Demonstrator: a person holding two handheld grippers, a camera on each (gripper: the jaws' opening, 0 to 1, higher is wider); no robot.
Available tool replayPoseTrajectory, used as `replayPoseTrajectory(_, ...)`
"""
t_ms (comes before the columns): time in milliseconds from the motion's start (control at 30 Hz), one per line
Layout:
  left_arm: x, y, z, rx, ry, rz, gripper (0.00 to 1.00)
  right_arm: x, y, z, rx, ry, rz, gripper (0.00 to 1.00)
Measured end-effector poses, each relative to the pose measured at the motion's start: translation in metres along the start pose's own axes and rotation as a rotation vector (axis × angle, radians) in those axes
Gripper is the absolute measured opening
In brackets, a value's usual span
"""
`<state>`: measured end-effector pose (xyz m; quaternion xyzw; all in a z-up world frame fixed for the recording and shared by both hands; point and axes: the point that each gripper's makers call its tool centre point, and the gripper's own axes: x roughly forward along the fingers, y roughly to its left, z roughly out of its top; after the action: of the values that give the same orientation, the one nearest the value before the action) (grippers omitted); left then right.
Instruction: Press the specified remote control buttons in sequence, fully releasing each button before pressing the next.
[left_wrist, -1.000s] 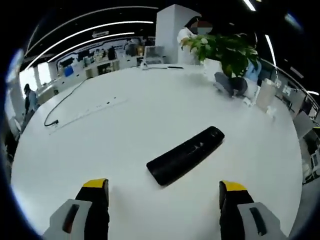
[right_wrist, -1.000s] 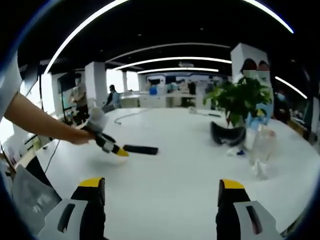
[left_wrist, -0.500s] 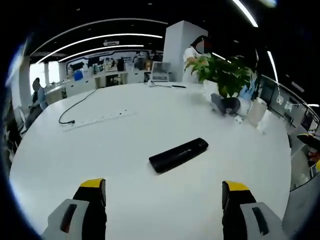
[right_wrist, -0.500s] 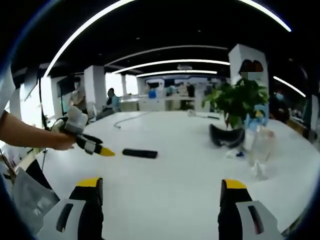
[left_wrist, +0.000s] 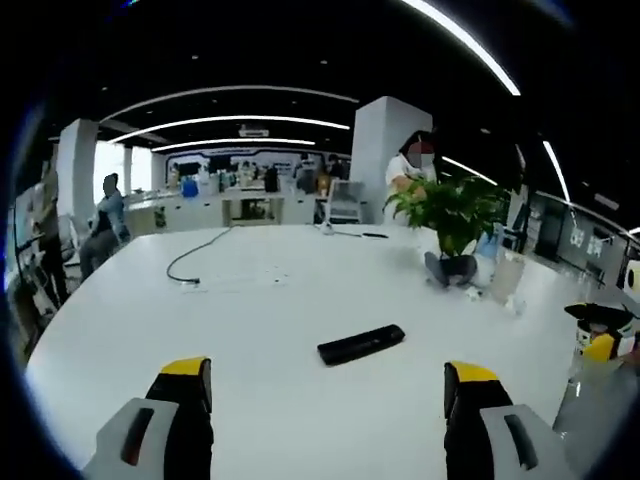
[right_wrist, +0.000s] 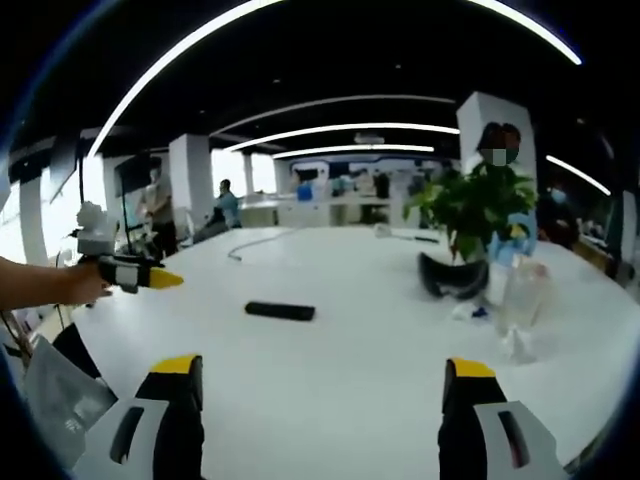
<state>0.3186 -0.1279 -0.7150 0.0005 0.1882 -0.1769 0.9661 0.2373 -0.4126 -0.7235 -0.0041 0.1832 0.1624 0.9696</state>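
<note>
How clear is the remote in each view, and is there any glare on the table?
Left gripper view: remote dark, sharp, buttons too small to read; table evenly lit, no strong glare. Right gripper view: remote smaller, soft; edges bend with fisheye distortion.

Open office, white pillars (left_wrist: 388, 150), curved ceiling lights (right_wrist: 340, 130).

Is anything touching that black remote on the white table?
No, the remote lies alone on the table, with both left gripper jaws well short of it.
</note>
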Motion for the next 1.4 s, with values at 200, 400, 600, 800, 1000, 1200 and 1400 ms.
replayPoseTrajectory(200,-0.025,-0.001,-0.004,0.022,-0.015,0.010,1.00,0.000,0.000,-0.001,0.000,0.005,0.002,0.99)
replayPoseTrajectory(400,-0.044,0.002,-0.007,0.028,-0.031,0.052,1.00,-0.002,-0.003,0.001,0.027,-0.006,-0.005,0.99)
replayPoseTrajectory(600,-0.059,0.011,-0.013,0.026,-0.043,0.103,1.00,-0.002,-0.002,0.003,0.012,-0.018,-0.010,0.99)
replayPoseTrajectory(800,-0.072,0.010,-0.019,0.069,-0.050,0.146,1.00,-0.002,-0.003,0.002,0.013,-0.012,-0.011,0.99)
replayPoseTrajectory(1000,-0.076,0.013,-0.023,0.052,-0.066,0.161,1.00,-0.002,0.000,0.001,0.018,-0.007,0.007,0.99)
replayPoseTrajectory(1200,-0.081,0.028,-0.028,0.007,-0.111,0.202,1.00,-0.002,-0.002,0.001,0.021,-0.008,-0.002,0.99)
replayPoseTrajectory(1400,-0.082,0.033,-0.042,0.039,-0.077,0.216,1.00,-0.001,-0.001,0.000,0.008,-0.001,0.000,0.99)
